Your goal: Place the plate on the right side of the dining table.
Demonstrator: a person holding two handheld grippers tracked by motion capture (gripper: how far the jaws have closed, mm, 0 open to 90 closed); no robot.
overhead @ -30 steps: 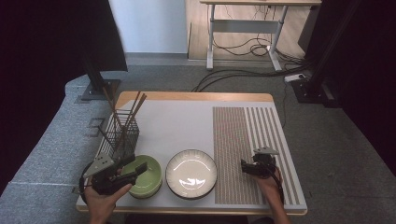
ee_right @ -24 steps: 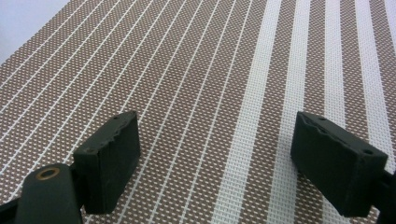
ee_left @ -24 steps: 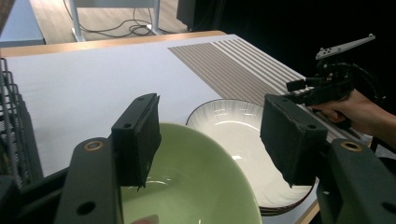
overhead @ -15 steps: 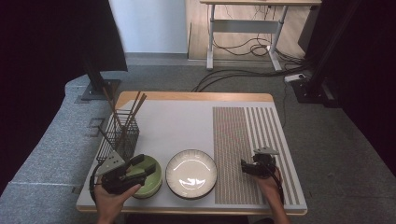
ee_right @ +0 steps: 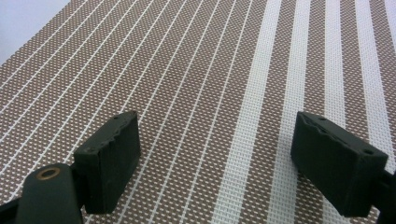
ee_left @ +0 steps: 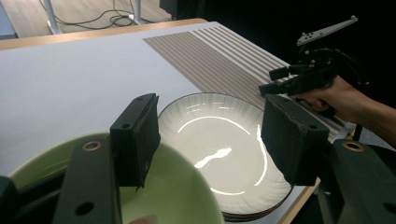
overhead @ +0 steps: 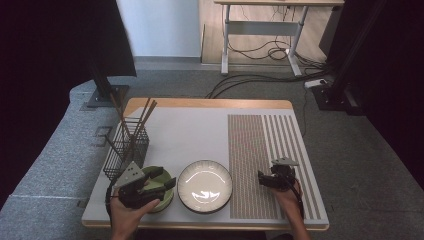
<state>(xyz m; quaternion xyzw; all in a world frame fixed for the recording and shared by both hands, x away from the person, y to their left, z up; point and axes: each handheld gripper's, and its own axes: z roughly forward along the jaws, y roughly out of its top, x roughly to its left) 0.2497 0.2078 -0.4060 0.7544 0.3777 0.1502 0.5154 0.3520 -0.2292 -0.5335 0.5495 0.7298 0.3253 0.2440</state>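
Nearest the desk's [overhead: 190, 130] front edge: two hand-held grippers. Left hand-held gripper [overhead: 150, 187] over one green bowl [overhead: 167, 197], jaws spread, one jaw above the bowl's inside, holding nothing. One white plate [overhead: 205, 186] just beside the bowl. Right hand-held gripper [overhead: 267, 179] jaws spread, empty, over one striped brown mat [overhead: 260, 145]. Farther back, left: one wire basket [overhead: 125, 152] with several sticks [overhead: 142, 117], count unclear.

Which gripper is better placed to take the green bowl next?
Left. The left gripper hangs open right over the green bowl; the right gripper rests on the striped mat, beyond the white plate.
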